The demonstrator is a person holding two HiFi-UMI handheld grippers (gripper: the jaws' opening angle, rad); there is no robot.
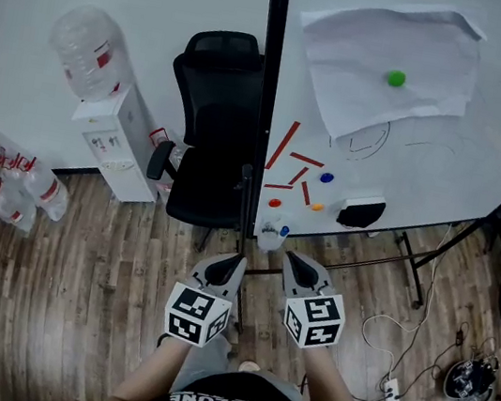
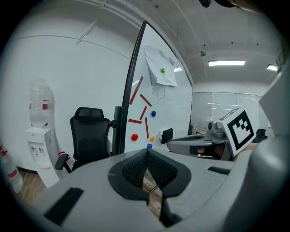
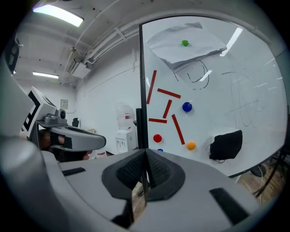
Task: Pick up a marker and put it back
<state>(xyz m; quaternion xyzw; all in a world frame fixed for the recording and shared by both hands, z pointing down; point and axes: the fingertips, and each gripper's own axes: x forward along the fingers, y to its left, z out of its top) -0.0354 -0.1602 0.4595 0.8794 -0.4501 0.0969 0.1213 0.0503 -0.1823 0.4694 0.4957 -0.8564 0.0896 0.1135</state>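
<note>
Grey left tool [image 1: 238, 261] and right tool [image 1: 290, 259] each pressed together, empty, facing the whiteboard [image 1: 483, 177].

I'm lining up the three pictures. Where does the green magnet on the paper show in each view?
Head view: green magnet, upper right, on the paper.
Left gripper view: green magnet, above centre.
Right gripper view: green magnet, top, right of centre.
Shared landmark: the whiteboard's black post, left of it.

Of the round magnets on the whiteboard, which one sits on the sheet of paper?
The green magnet, alone on the paper sheet, highest up; the blue magnet, orange magnet and red magnet sit lower on bare whiteboard.
</note>
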